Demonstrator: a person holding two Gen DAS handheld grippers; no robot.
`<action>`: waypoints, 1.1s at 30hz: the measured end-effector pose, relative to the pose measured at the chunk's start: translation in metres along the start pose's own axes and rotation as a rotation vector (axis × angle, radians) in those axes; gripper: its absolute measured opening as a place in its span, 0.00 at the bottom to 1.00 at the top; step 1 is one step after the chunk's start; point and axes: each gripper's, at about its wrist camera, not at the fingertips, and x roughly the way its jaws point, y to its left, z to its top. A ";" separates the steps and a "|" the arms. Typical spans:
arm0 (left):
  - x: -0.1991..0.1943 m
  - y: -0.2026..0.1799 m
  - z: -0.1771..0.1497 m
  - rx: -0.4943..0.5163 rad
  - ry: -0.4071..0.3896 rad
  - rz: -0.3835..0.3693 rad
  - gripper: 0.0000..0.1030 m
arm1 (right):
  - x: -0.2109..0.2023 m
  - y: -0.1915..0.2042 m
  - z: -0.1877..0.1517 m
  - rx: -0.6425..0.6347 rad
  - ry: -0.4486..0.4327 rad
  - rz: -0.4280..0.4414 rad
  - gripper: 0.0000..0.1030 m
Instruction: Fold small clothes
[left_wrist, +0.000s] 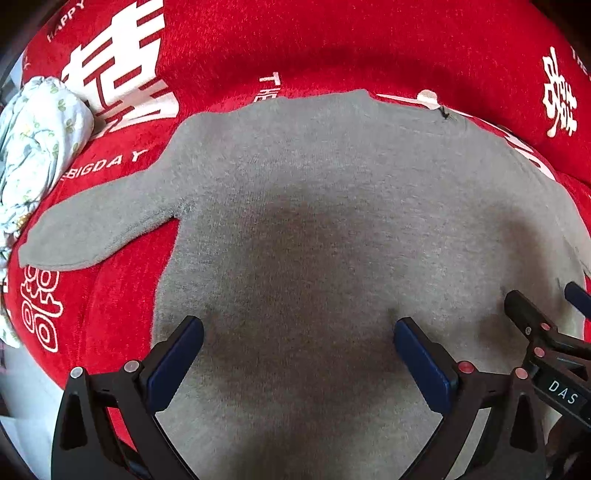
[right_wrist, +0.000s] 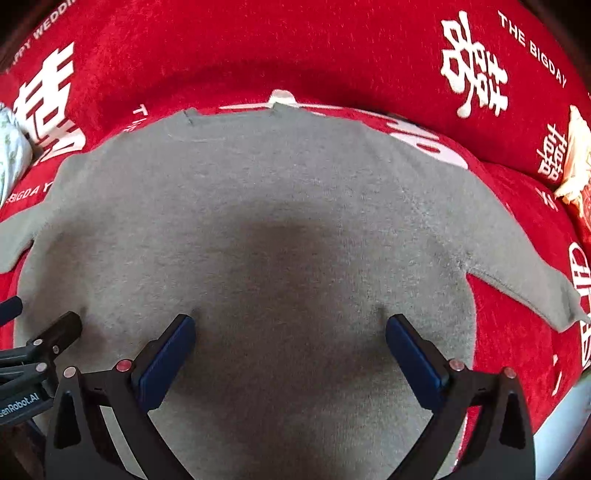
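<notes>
A small grey sweater (left_wrist: 314, 206) lies flat on a red cover, collar at the far side, sleeves spread to either side. It also shows in the right wrist view (right_wrist: 277, 206). My left gripper (left_wrist: 299, 332) is open and empty, its blue pads just above the sweater's lower left body. My right gripper (right_wrist: 290, 328) is open and empty above the lower right body. The right gripper's fingers (left_wrist: 524, 310) show at the right edge of the left view. The left gripper's fingers (right_wrist: 62, 328) show at the left edge of the right view.
The red cover (left_wrist: 332, 48) with white lettering spreads over the surface and rises at the back. A bundled white floral cloth (left_wrist: 40, 140) lies at the far left. A cream and orange object (right_wrist: 576, 158) sits at the far right. A pale floor (right_wrist: 565, 417) shows at the front right.
</notes>
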 end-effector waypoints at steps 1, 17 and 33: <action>-0.002 -0.001 0.000 0.005 0.000 0.000 1.00 | -0.003 0.001 -0.001 -0.007 -0.009 -0.003 1.00; -0.026 -0.019 0.011 0.013 -0.036 0.013 1.00 | -0.030 -0.020 0.006 0.024 -0.111 -0.013 1.00; -0.041 -0.064 0.019 0.079 -0.085 0.056 1.00 | -0.041 -0.079 0.008 0.125 -0.149 -0.045 1.00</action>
